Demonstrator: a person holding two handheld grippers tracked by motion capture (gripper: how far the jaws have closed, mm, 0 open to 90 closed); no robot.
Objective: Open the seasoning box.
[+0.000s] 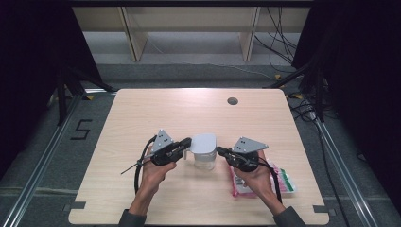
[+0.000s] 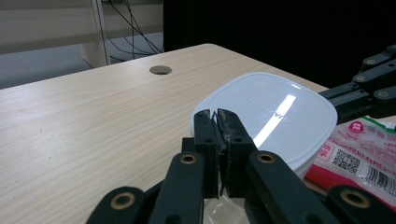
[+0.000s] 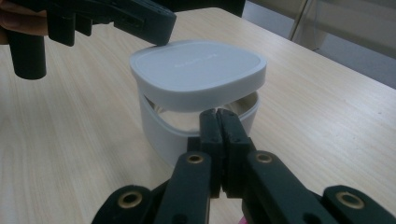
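A translucent white container [image 1: 205, 163] stands at the middle of the table, a white lid [image 1: 204, 143] on top of it. In the right gripper view the lid [image 3: 196, 67] sits raised, with a gap showing above the container's wall [image 3: 163, 135]. My left gripper [image 1: 188, 141] is shut, its tips [image 2: 217, 114] against the lid's [image 2: 275, 116] left edge. Whether they pinch that rim is unclear. My right gripper [image 1: 219, 150] is shut too, its tips [image 3: 218, 113] at the container's right rim just under the lid. The left gripper [image 3: 161, 28] lies over the lid's far edge.
A pink and red printed packet [image 1: 288, 182] lies on the table under my right hand, seen also as a packet [image 2: 359, 154] in the left gripper view. A round grommet hole [image 1: 232, 100] sits near the table's far edge. Cables and shelf legs stand beyond the table.
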